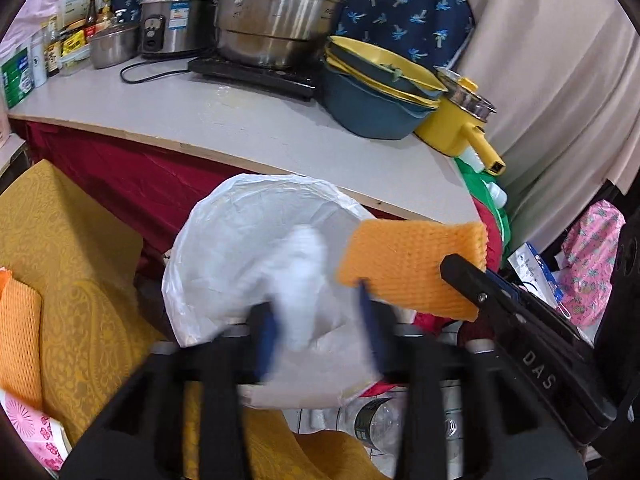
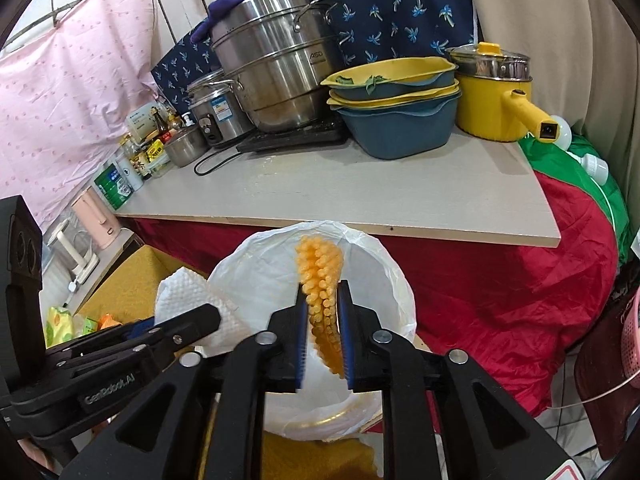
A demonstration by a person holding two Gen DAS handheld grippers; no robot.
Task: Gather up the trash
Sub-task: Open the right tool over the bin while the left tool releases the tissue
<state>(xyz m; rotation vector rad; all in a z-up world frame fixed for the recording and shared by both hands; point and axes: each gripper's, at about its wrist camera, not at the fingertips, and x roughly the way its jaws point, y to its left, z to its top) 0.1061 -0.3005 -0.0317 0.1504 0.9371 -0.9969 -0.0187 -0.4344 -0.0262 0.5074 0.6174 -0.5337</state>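
From my left wrist, my left gripper stands apart over the white-lined trash bin, a blurred white paper wad loose between its fingers.

From my right wrist, my right gripper brackets the orange foam net, long axis pointing away into the bin; grip uncertain.

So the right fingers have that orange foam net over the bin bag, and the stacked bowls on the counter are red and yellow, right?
Not quite: the stacked bowls are blue and yellow, as the right wrist view shows. The rest holds: the orange foam net sits between the right fingers over the bin bag.
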